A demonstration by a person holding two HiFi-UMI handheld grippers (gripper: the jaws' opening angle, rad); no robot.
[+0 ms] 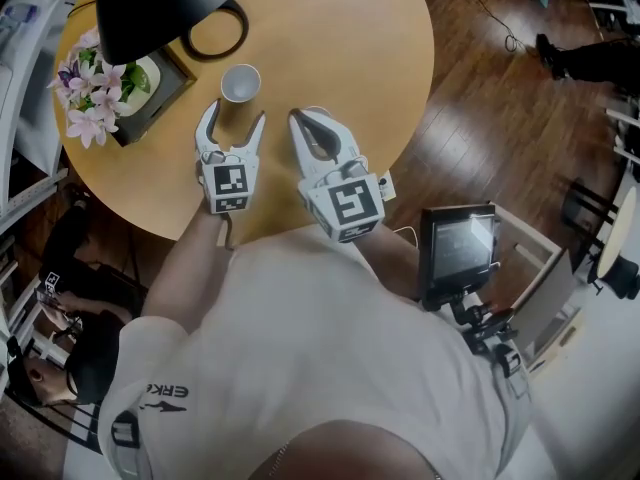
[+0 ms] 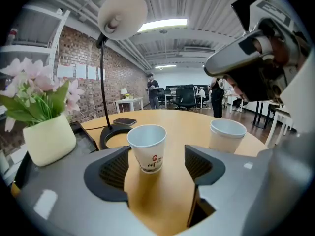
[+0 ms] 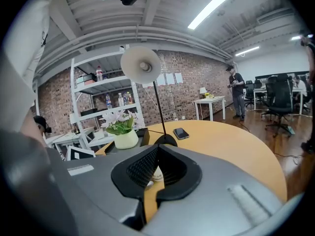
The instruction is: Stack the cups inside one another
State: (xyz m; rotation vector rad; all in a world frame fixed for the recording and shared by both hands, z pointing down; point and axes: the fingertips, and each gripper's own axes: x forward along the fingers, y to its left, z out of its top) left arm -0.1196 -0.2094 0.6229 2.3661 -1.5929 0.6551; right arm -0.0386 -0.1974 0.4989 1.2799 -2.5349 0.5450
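The left claw [image 1: 235, 115] is spread wide with nothing pinched. A white paper cup with red print [image 2: 146, 149] stands upright on the round wooden table [image 1: 380, 58] just ahead of its tips, lined up with the gap between the 2 ribbed pads [image 2: 117, 170], and neither pad touches it. To the right of this claw and a little farther ahead stands a second white cup [image 2: 226, 134], also upright, well clear of the first. Its rim shows an inner ring, but whether it is 1 cup or a nested pair cannot be told. The right claw [image 3: 156, 149] hangs beside the left one, above and near that second cup. Its jaws are pressed together at the tips and grip nothing. A sliver of white cup shows through the small opening behind the tips, and which of the 2 cups it is cannot be told. Ahead and left of the left claw are a pale pot of pink flowers [image 2: 49, 139] and the ring base of a black desk lamp [image 2: 112, 134], with a dark phone [image 2: 124, 121] just beyond the base.
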